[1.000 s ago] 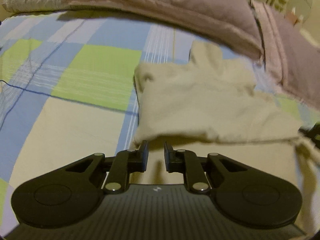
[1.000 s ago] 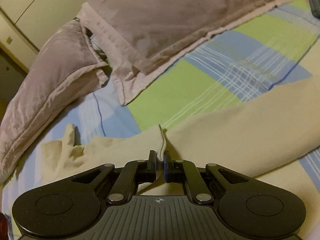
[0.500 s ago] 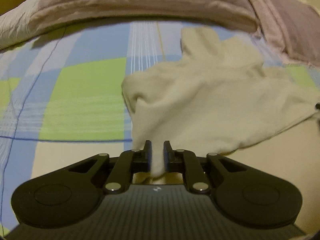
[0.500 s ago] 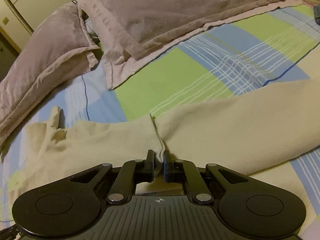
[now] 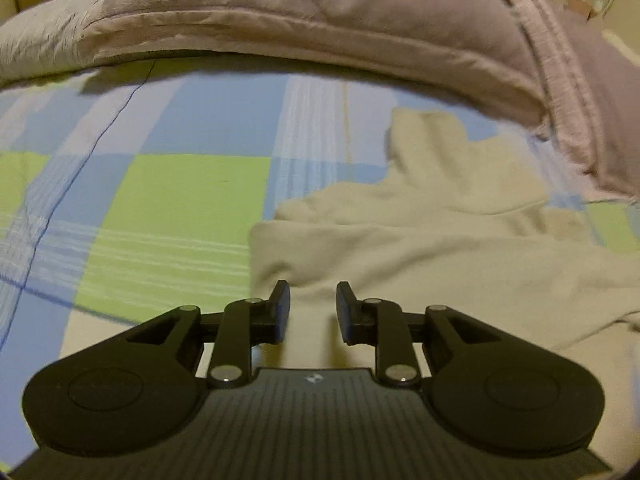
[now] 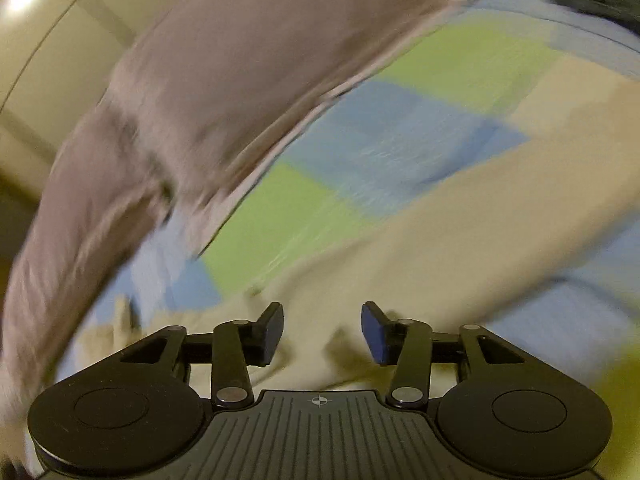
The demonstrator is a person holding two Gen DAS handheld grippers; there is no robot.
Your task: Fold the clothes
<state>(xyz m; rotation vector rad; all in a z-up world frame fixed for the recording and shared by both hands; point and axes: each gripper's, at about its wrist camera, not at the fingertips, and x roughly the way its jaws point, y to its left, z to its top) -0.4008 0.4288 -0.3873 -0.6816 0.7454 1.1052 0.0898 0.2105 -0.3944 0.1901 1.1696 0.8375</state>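
Observation:
A cream garment (image 5: pixel 440 248) lies folded over on the checked bedsheet (image 5: pixel 160 184), its edge just ahead of my left gripper (image 5: pixel 313 308). The left gripper is open and empty, with its jaws apart over the cloth. In the right wrist view, which is blurred by motion, the same cream garment (image 6: pixel 440 240) stretches to the right. My right gripper (image 6: pixel 322 330) is open and empty just above the cloth.
Mauve pillows or a quilt (image 5: pixel 320 20) lie across the head of the bed, close behind the garment; they also show in the right wrist view (image 6: pixel 200 100). A pale wardrobe (image 6: pixel 60 40) stands at the left. The blue, green and cream sheet (image 6: pixel 400 140) spreads to the left and ahead.
Both grippers have opened and let go of the cream garment, which now lies on the bed. The right gripper is swinging, which blurs its view.

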